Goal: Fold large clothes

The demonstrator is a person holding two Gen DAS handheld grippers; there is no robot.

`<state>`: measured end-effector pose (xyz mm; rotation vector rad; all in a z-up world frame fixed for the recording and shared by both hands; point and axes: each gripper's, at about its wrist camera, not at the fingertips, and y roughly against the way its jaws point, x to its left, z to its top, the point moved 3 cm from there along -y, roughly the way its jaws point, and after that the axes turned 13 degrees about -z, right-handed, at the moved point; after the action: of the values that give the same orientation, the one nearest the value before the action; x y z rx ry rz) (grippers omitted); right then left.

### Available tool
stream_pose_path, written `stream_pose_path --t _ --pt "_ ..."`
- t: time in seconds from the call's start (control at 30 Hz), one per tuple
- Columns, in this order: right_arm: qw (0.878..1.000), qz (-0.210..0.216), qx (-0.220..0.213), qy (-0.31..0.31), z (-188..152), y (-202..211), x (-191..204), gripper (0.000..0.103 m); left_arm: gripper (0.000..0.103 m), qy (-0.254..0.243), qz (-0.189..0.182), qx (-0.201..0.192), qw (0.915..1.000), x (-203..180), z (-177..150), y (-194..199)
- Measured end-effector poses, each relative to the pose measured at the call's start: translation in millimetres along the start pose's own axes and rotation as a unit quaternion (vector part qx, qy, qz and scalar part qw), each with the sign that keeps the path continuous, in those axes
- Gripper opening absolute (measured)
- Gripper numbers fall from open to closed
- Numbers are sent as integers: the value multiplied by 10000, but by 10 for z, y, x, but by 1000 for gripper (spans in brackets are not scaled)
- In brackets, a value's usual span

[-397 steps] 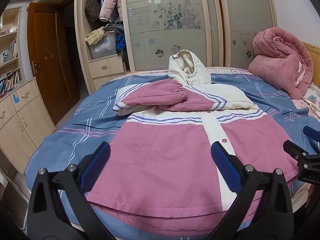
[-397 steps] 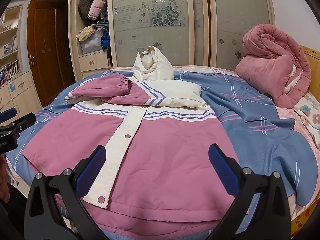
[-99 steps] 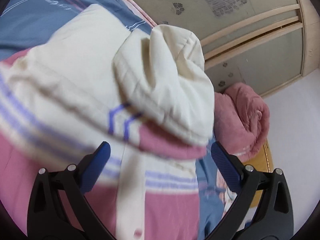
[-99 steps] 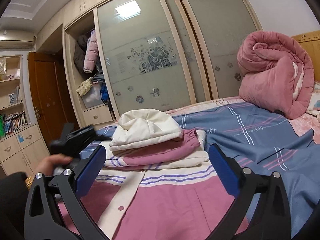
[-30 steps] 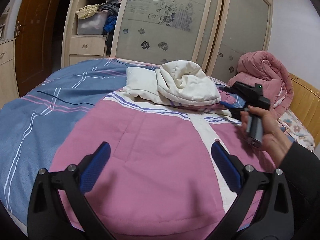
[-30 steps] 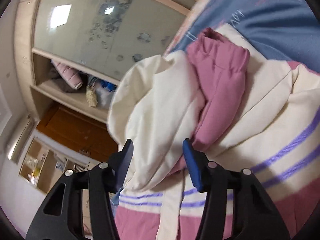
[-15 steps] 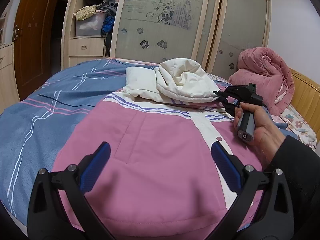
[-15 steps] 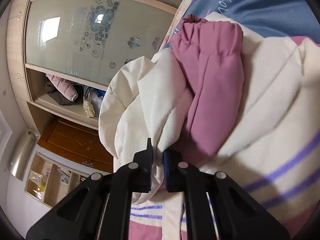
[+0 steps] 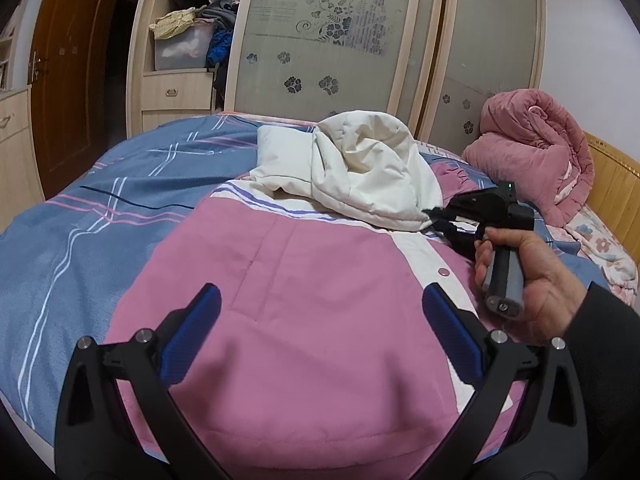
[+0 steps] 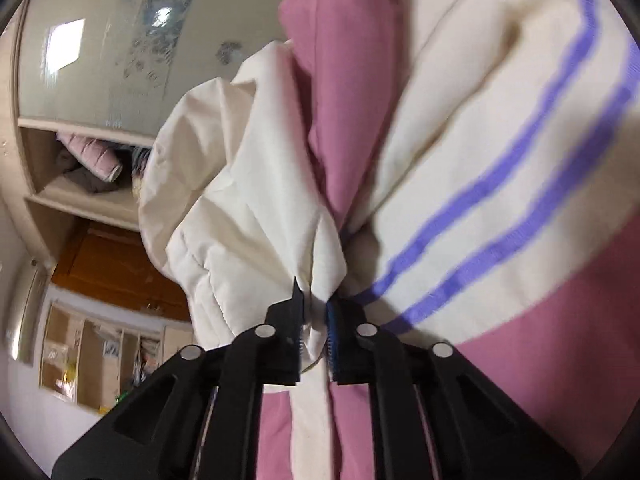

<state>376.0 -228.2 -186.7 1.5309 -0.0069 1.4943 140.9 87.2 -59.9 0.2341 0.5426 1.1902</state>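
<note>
Fingers first: left gripper (image 9: 320, 332) hangs wide apart, nothing in it, over the jacket (image 9: 304, 312) hem. Right gripper (image 10: 316, 320) pinches the hood (image 10: 248, 200) edge at 3 o'clock, jaws easing apart. Jacket's puffy, soft, probably slippery, so grab seams. It lies flat on the bed (image 9: 80, 208); wardrobe (image 9: 320, 40) at 12.

No readable text anywhere. Wardrobe door (image 9: 320, 36), upper centre of the left wrist view, carries a frosted floral print with rows of small lettering, too fine to make out. Nothing legible on the jacket (image 9: 320, 300) or the bedsheet (image 9: 80, 220).
</note>
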Motion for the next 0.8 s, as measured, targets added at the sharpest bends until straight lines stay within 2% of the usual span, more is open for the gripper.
stream_pose_path --t 0.03,0.07,0.1,0.13,0.17,0.2,0.3,0.33,0.43,0.47,0.53,0.63,0.7,0.8 --pt "9999 58 -20 85 5 22 20 25 101 -21 25 0 10000 3 -4 7" --pt "9997 105 -87 211 2 79 43 45 101 -12 33 10 10000 11 -5 10" --pt "9992 114 -192 320 -9 157 59 60 101 34 13 33 10000 33 -6 10" --pt "9984 36 -340 442 -28 267 84 65 101 149 -39 60 9999 65 -8 11" --pt "9973 -119 -450 573 -70 371 93 77 101 276 -80 58 9996 102 -11 18" --pt "9953 -291 -563 734 -97 466 142 84 101 390 -106 40 9992 136 -10 28" --pt "9807 -811 -952 1502 -221 930 363 90 101 581 -105 -40 9982 210 -5 70" --pt "9758 -858 -1050 1714 -273 1048 405 90 101 588 -51 -46 9982 225 -13 78" --pt "9443 -1326 -1601 2551 -571 1518 602 100 101 508 344 102 9981 238 -42 74" --pt "9272 -1515 -1848 2884 -728 1728 644 101 101 490 441 143 9977 243 -48 80" --pt "9053 -1705 -2158 3236 -936 2005 655 101 101 440 560 94 9974 263 -53 129" --pt "8834 -2010 -2434 3463 -1133 2264 594 102 101 358 834 1 9959 279 -48 207" --pt "8713 -2313 -2504 3530 -1301 2405 506 102 101 340 810 -7 9961 279 -54 242" --pt "8611 -2628 -2541 3534 -1472 2543 280 102 101 321 710 1 9970 273 -57 280"
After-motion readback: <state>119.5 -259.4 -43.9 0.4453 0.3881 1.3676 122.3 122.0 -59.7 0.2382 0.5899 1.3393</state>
